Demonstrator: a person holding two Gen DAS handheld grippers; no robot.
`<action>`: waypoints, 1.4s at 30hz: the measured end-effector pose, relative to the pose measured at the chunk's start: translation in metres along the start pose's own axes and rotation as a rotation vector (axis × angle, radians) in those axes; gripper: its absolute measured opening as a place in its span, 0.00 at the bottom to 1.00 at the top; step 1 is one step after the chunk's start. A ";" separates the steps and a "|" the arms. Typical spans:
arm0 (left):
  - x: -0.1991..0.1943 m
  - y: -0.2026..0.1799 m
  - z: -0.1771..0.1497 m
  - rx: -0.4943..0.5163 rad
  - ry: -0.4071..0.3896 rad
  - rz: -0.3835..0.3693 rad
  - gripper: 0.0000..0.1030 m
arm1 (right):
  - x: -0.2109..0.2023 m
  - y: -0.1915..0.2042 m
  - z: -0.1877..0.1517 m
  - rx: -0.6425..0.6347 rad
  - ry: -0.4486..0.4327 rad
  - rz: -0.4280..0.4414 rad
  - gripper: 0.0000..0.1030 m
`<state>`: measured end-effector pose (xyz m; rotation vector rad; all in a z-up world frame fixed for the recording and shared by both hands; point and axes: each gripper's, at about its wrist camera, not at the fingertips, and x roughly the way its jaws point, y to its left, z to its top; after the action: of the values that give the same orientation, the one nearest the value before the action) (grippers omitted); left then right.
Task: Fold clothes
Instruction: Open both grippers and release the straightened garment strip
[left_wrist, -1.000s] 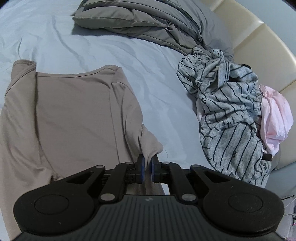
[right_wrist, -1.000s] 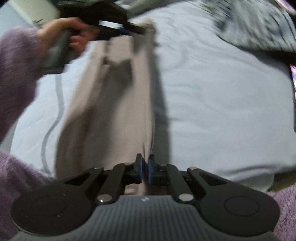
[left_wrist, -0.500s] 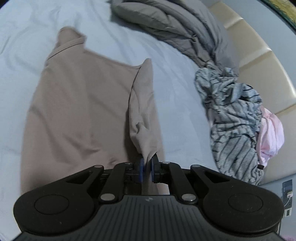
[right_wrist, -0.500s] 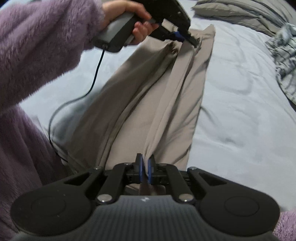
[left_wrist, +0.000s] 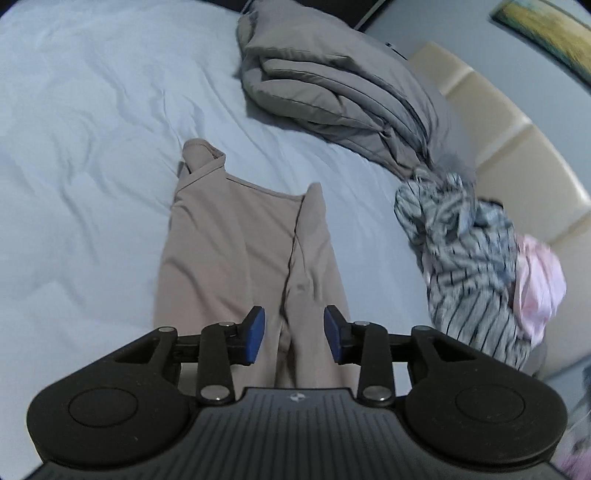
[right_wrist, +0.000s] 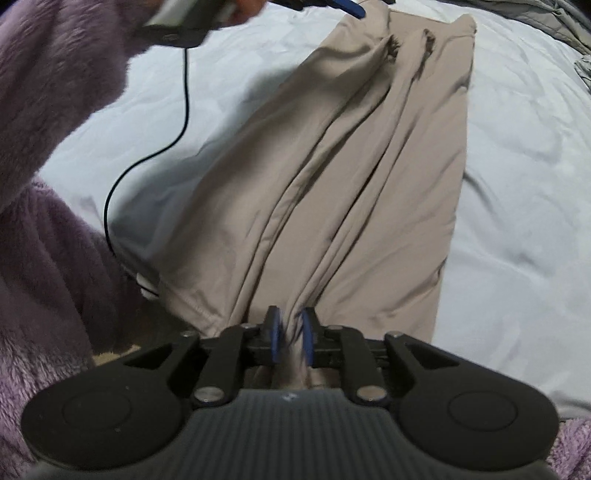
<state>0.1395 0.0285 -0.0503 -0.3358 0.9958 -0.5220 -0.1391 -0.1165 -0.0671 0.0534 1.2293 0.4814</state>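
Note:
A beige garment (left_wrist: 243, 254) lies lengthwise on the light blue bed sheet (left_wrist: 92, 147), with one side folded over onto the middle. My left gripper (left_wrist: 294, 338) hovers over its near end with jaws wide apart and nothing between them. In the right wrist view the same garment (right_wrist: 351, 177) stretches away in long folds. My right gripper (right_wrist: 291, 341) has its pads slightly parted around a bunched edge of the fabric. The left gripper shows at the top of that view (right_wrist: 332, 5), above the garment's far end.
A folded grey duvet (left_wrist: 332, 85) lies at the head of the bed. A striped grey garment (left_wrist: 465, 258) and a pink one (left_wrist: 535, 284) are heaped against the cream headboard (left_wrist: 517, 140). A black cable (right_wrist: 147, 158) and a purple fleece sleeve (right_wrist: 48, 110) are on the left.
My left gripper has opened and let go of the beige fabric, which now lies folded over on the garment. My right gripper's pads have parted slightly, with fabric still between them.

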 end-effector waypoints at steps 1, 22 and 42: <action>-0.008 -0.004 -0.007 0.027 0.004 0.014 0.31 | -0.002 0.000 -0.002 0.003 -0.006 0.018 0.43; -0.030 -0.065 -0.178 0.151 0.144 0.117 0.25 | -0.008 -0.018 -0.013 0.077 -0.088 -0.104 0.20; -0.047 -0.055 -0.187 0.227 0.033 0.313 0.23 | 0.004 -0.011 0.012 0.053 -0.141 -0.105 0.22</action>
<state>-0.0560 0.0032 -0.0848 0.0323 0.9874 -0.3510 -0.1236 -0.1219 -0.0696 0.0663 1.1008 0.3474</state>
